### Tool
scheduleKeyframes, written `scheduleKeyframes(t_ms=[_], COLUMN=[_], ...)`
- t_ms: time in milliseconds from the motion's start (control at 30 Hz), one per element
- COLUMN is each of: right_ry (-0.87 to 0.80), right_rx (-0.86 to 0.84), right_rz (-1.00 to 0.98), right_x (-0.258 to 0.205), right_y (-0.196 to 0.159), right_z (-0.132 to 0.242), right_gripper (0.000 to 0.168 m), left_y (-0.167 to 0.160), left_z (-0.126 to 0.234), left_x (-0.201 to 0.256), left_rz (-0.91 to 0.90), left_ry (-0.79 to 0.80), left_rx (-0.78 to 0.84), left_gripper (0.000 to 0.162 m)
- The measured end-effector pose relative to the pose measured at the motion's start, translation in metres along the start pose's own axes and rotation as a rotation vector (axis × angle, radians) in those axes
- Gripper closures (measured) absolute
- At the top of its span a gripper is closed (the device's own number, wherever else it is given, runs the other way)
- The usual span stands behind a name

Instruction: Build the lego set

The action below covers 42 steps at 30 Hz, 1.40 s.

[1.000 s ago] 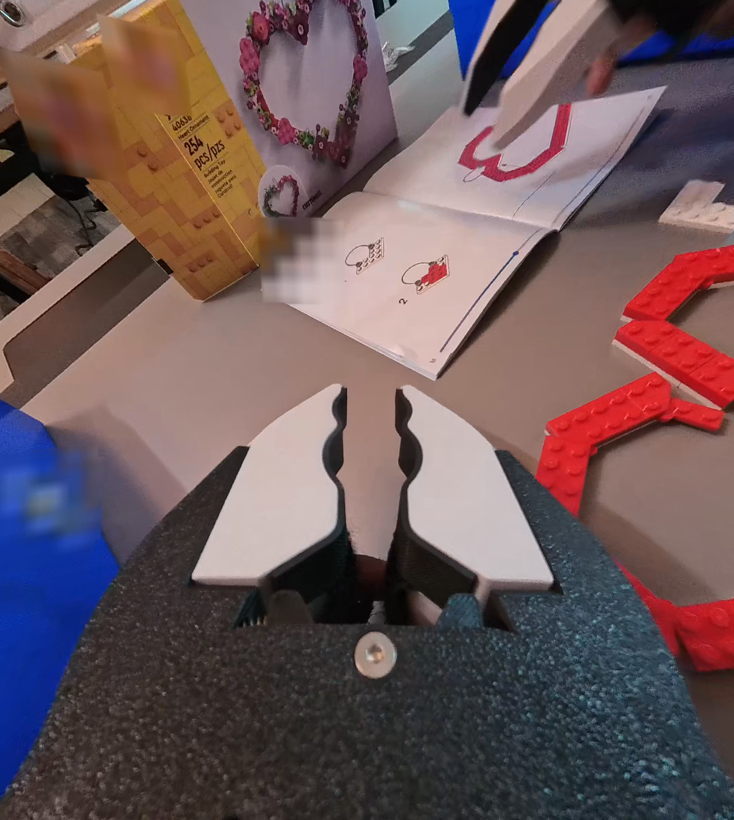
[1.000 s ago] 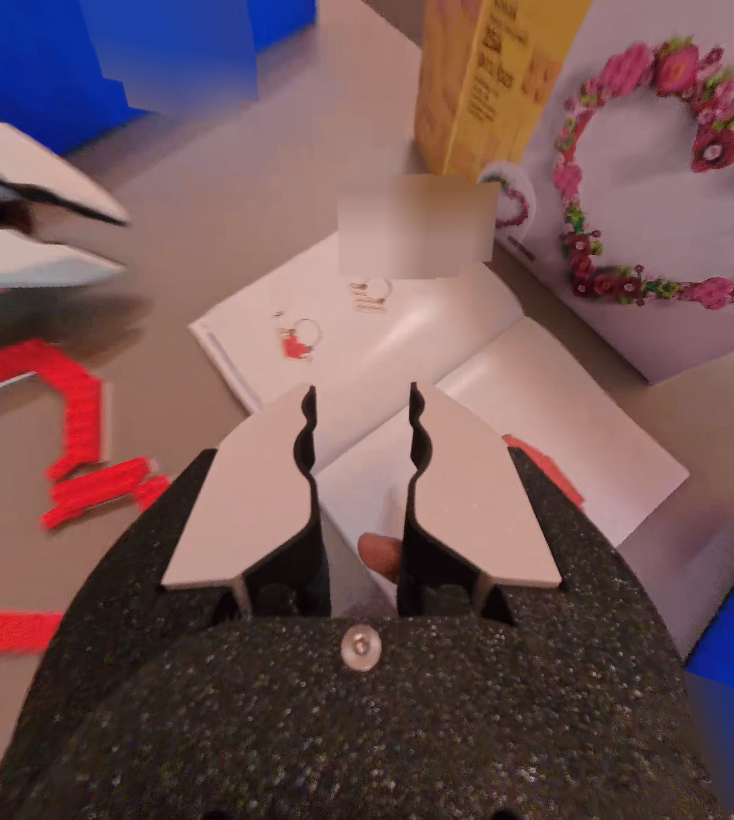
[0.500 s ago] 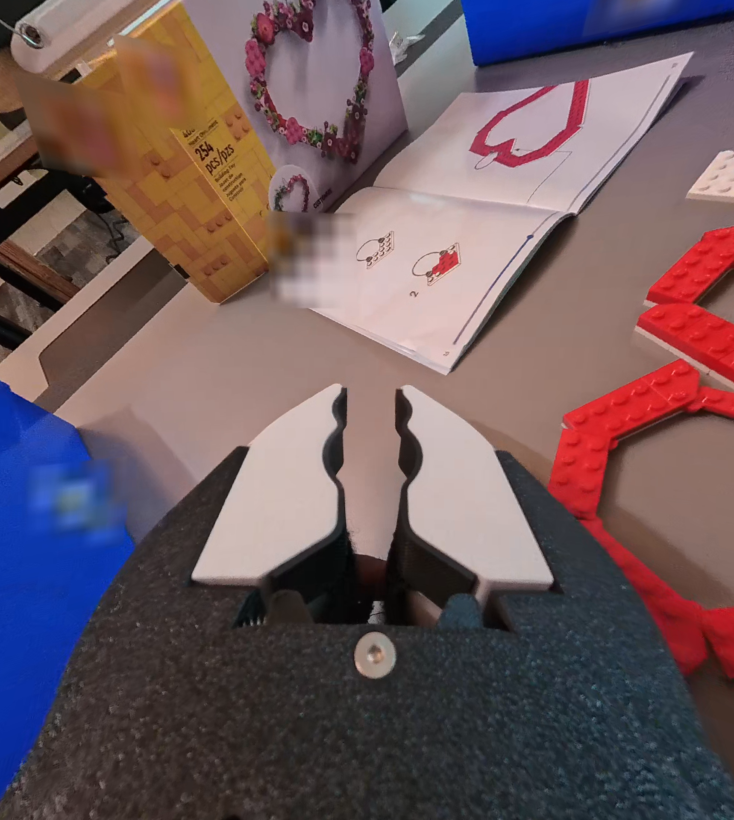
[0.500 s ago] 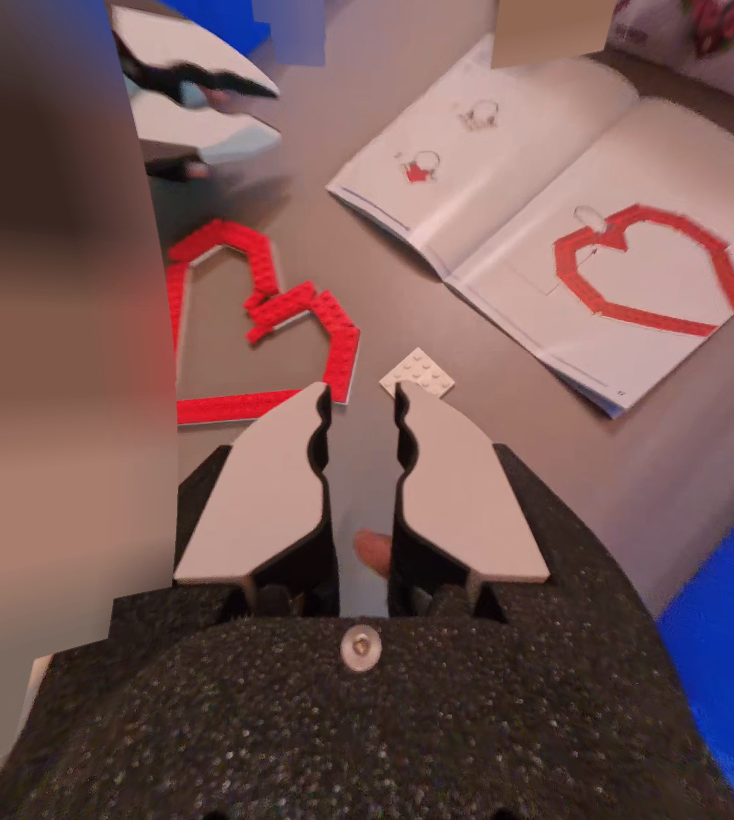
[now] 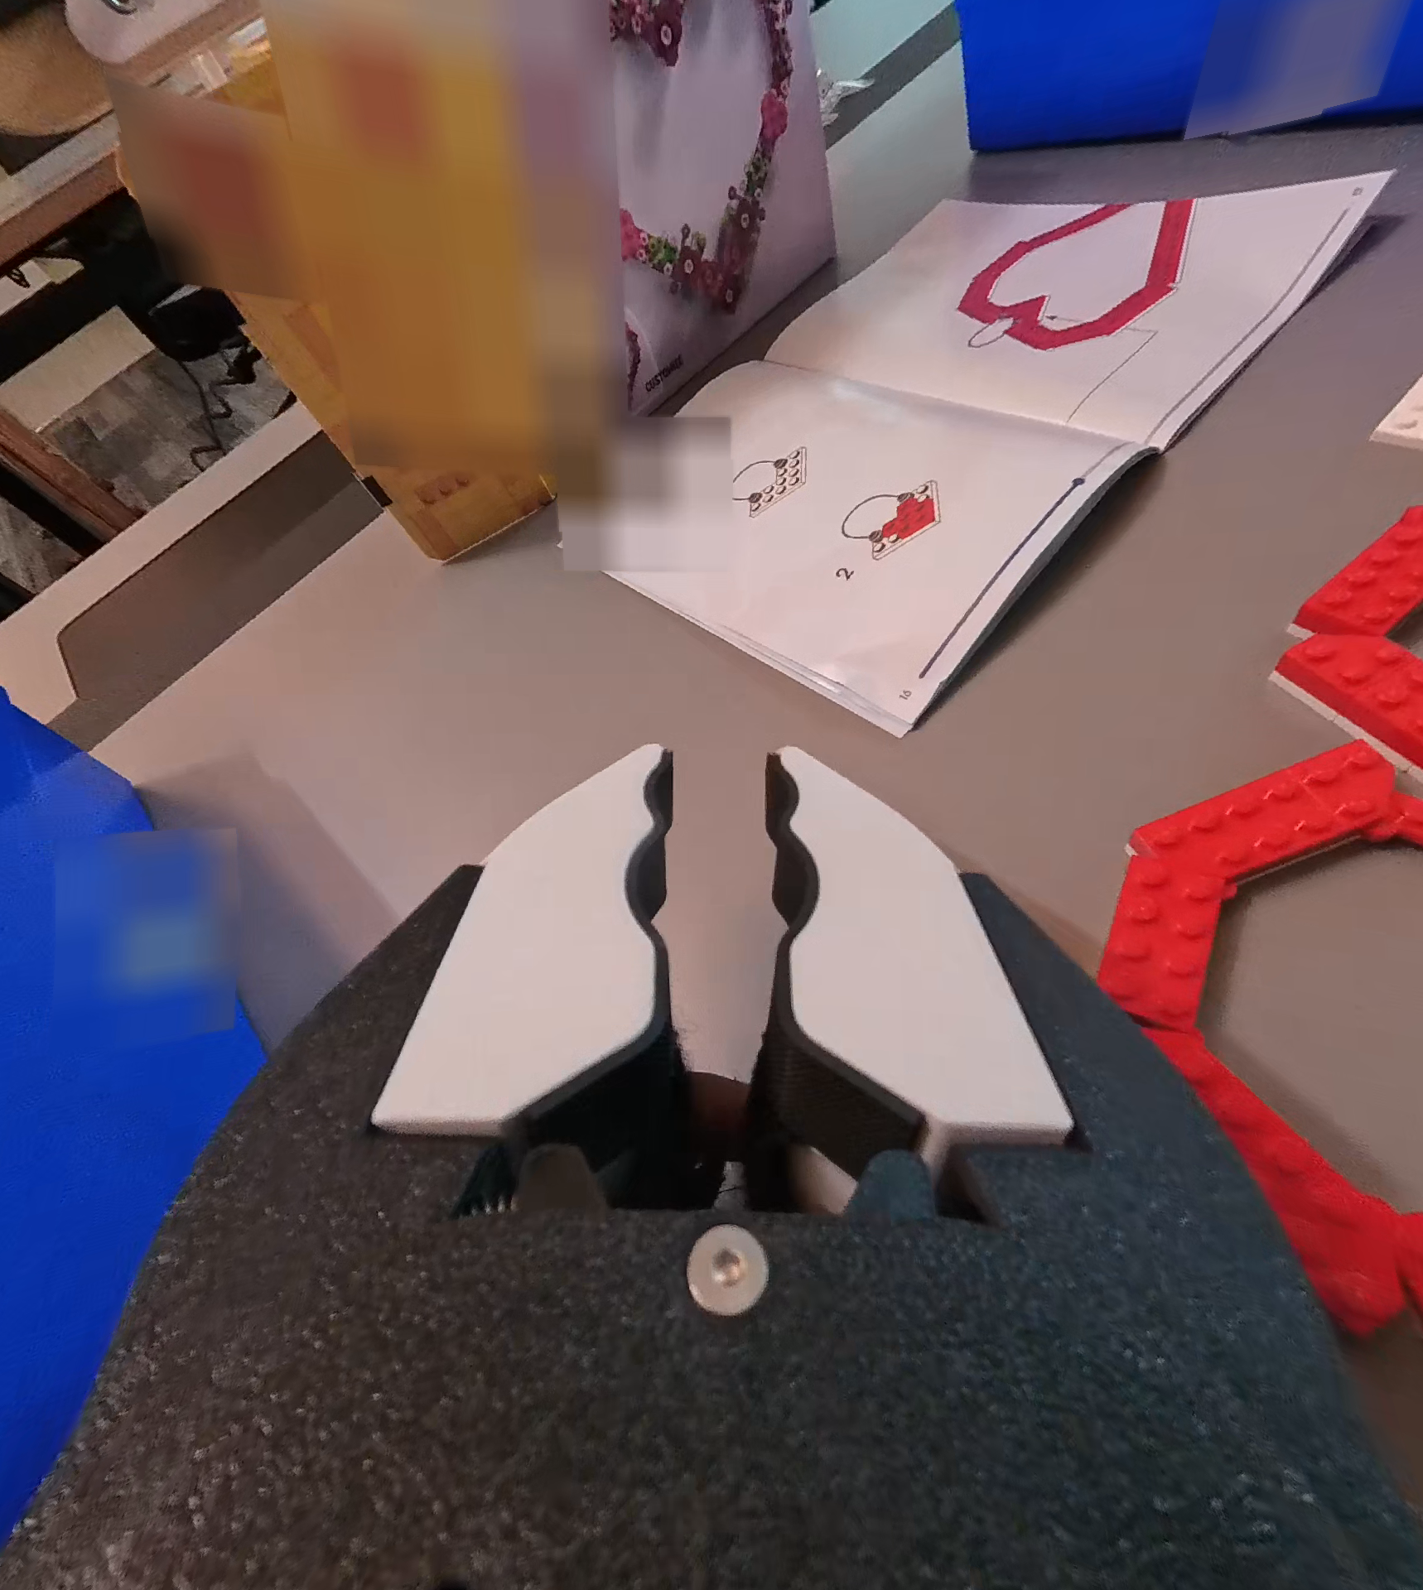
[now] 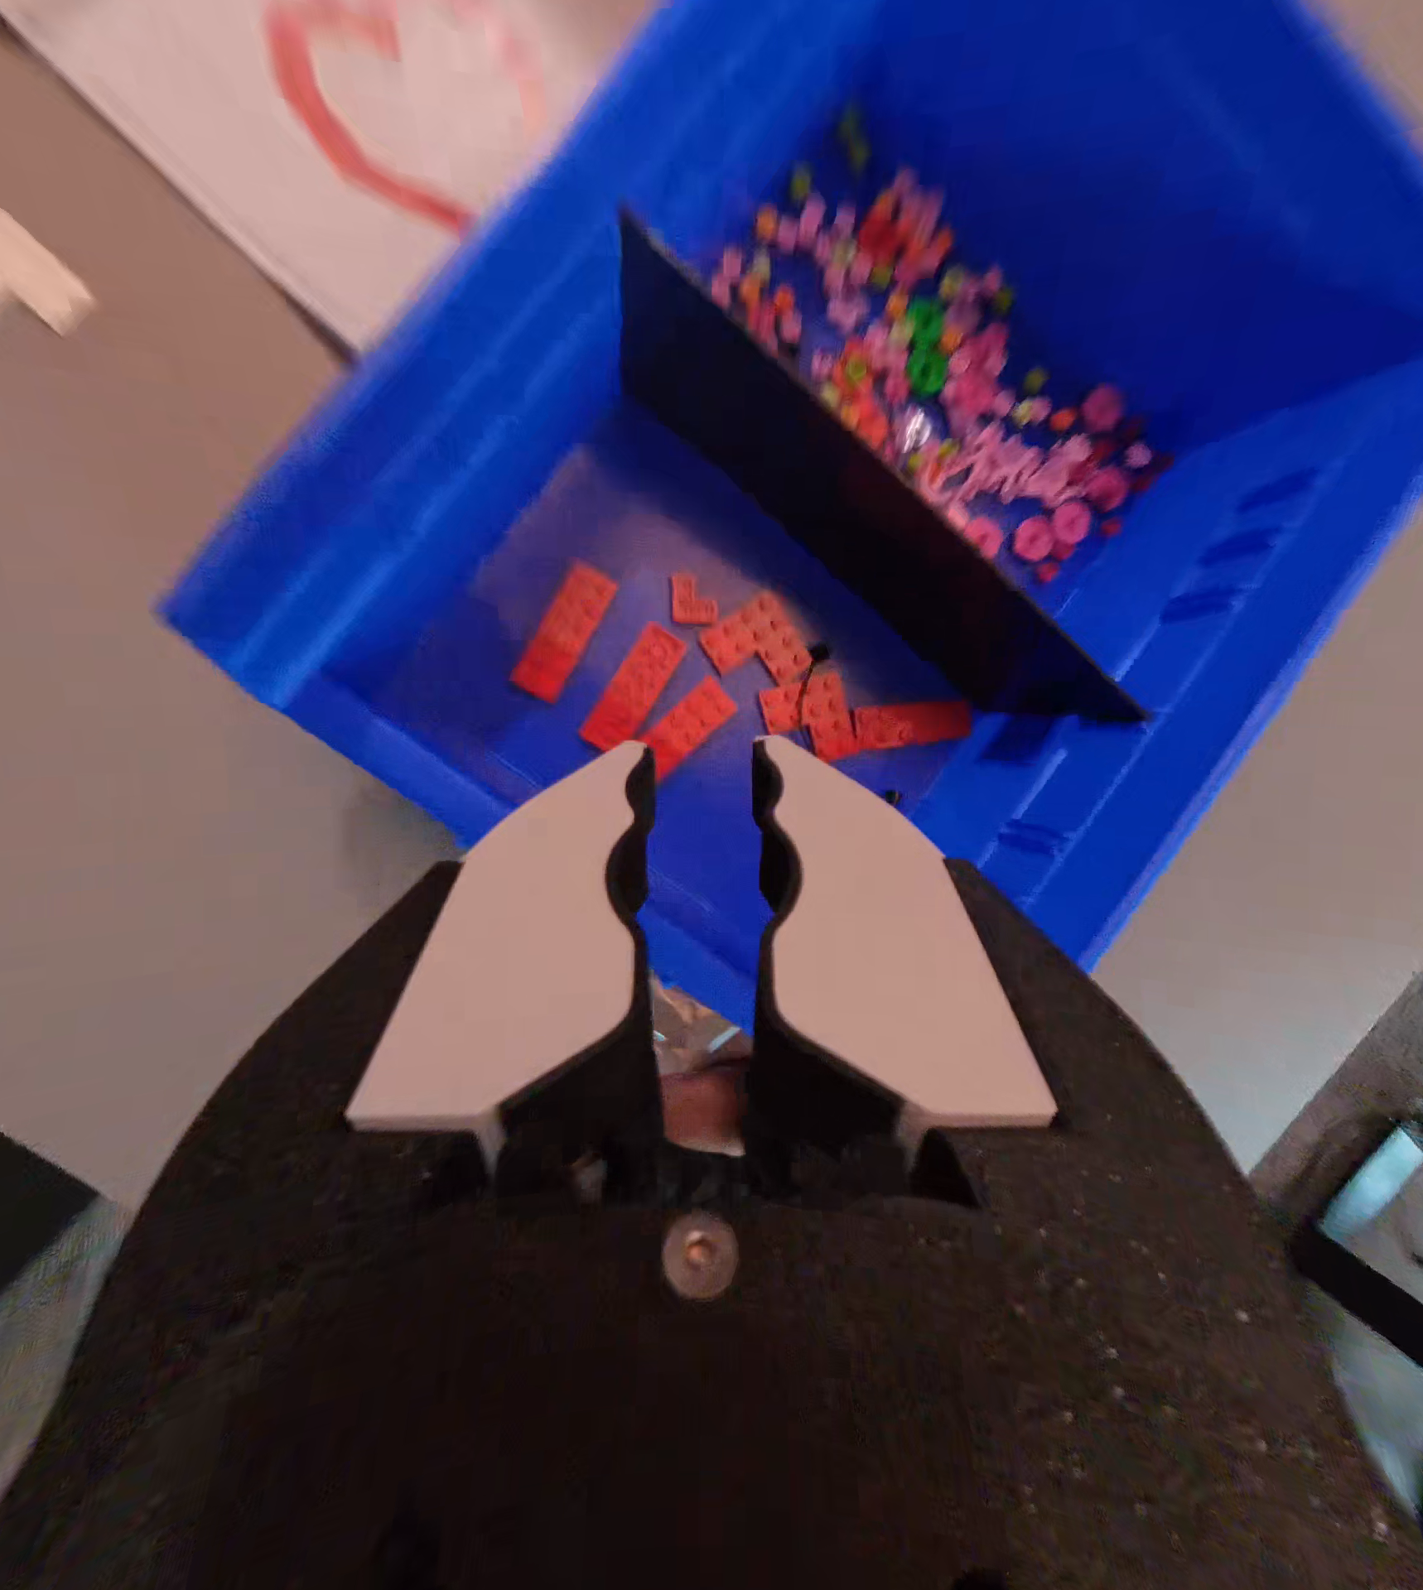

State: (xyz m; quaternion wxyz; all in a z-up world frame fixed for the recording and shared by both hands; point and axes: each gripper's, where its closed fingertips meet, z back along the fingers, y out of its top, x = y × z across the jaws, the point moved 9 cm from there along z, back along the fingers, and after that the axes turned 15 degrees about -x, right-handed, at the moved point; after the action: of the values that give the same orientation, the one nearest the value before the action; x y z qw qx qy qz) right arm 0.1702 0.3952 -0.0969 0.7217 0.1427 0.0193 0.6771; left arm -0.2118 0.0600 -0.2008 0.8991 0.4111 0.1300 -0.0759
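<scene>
Swung from the booklet, right gripper (image 6: 701, 757) gapes empty over blue bin (image 6: 398, 482) on grey table (image 6: 131, 774).

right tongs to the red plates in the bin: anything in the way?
Nothing visible. The right tongs hang open above the blue bin, over the red plates in its near compartment. The black divider lies beyond them.

— What did the left gripper (image 5: 718, 761) do?
— It hung over the grey table (image 5: 450, 688), its jaws a little apart, with nothing between them.
— And around it?
— The red heart frame (image 5: 1224, 869) lay to its right, the open instruction booklet (image 5: 975, 482) ahead, and the yellow box (image 5: 467, 508) stood beside the booklet.
</scene>
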Motion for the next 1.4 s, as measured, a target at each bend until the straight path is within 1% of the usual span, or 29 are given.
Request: scheduleKeyframes(t_ms=[100,167,200,233,333,400,433,467,500,567,667,733,800,867,933,1033,1133,1200,1300,1400], right_ry=[-0.019,-0.077,-0.115,-0.127,-0.083,-0.114,-0.119,-0.120,-0.118,-0.123,-0.116,-0.066,0.011,0.085,0.142,0.257,0.336,0.386,0.527,0.688], right_rx=[-0.296,-0.510,-0.572,-0.594,-0.573,-0.570,-0.563,-0.556,-0.550,-0.524,-0.390,-0.211,0.006,0.204,0.366,0.589,0.717,0.777,0.808,0.808], right_rz=[0.073,0.070,0.082,0.105,0.146,0.180,0.192,0.194,0.191,0.196,0.155,0.116,0.083,0.074,0.088,0.130,0.158,0.167,0.092,0.021], right_x=[0.021,0.031,0.035,0.037,0.037,0.038,0.038,0.038,0.038,0.037,0.033,0.026,0.012,-0.010,-0.038,-0.088,-0.132,-0.155,-0.172,-0.176], right_y=[0.008,0.008,0.008,0.009,0.012,0.012,0.012,0.011,0.010,0.009,0.012,0.017,0.025,0.033,0.040,0.049,0.055,0.061,0.072,0.080], right_z=[-0.039,-0.064,-0.074,-0.082,-0.098,-0.104,-0.107,-0.109,-0.109,-0.105,-0.084,-0.061,-0.032,-0.003,0.023,0.045,0.045,0.033,0.007,-0.012], right_gripper=[0.147,0.147,0.147,0.146,0.144,0.144,0.152,0.163,0.167,0.167,0.167,0.167,0.167,0.167,0.167,0.167,0.167,0.167,0.167,0.167], left_y=[0.000,0.000,0.000,0.000,-0.001,-0.001,-0.001,-0.001,-0.001,-0.001,-0.001,-0.002,-0.002,-0.002,-0.002,-0.002,-0.002,-0.002,-0.002,-0.002], left_z=[0.000,0.001,0.002,0.003,0.005,0.005,0.004,0.004,0.004,0.005,0.006,0.006,0.007,0.008,0.008,0.007,0.006,0.005,0.006,0.006], left_x=[0.002,0.003,0.004,0.004,0.004,0.001,0.000,0.000,0.000,0.000,0.001,0.001,0.002,0.002,0.002,0.005,0.007,0.008,0.009,0.010], left_rz=[-0.019,-0.036,-0.042,-0.048,-0.049,-0.036,-0.030,-0.027,-0.027,-0.033,-0.044,-0.047,-0.047,-0.047,-0.049,-0.063,-0.086,-0.096,-0.111,-0.117], left_ry=[0.014,0.022,0.027,0.029,0.032,0.033,0.032,0.030,0.028,0.026,0.022,0.020,0.016,0.016,0.014,0.010,0.012,0.012,0.011,0.007], left_rx=[0.002,0.012,0.020,0.030,0.051,0.053,0.052,0.051,0.052,0.057,0.066,0.072,0.078,0.083,0.081,0.063,0.049,0.044,0.046,0.047], left_gripper=[0.142,0.142,0.142,0.142,0.142,0.142,0.142,0.142,0.142,0.142,0.142,0.142,0.142,0.142,0.142,0.142,0.142,0.142,0.142,0.142])
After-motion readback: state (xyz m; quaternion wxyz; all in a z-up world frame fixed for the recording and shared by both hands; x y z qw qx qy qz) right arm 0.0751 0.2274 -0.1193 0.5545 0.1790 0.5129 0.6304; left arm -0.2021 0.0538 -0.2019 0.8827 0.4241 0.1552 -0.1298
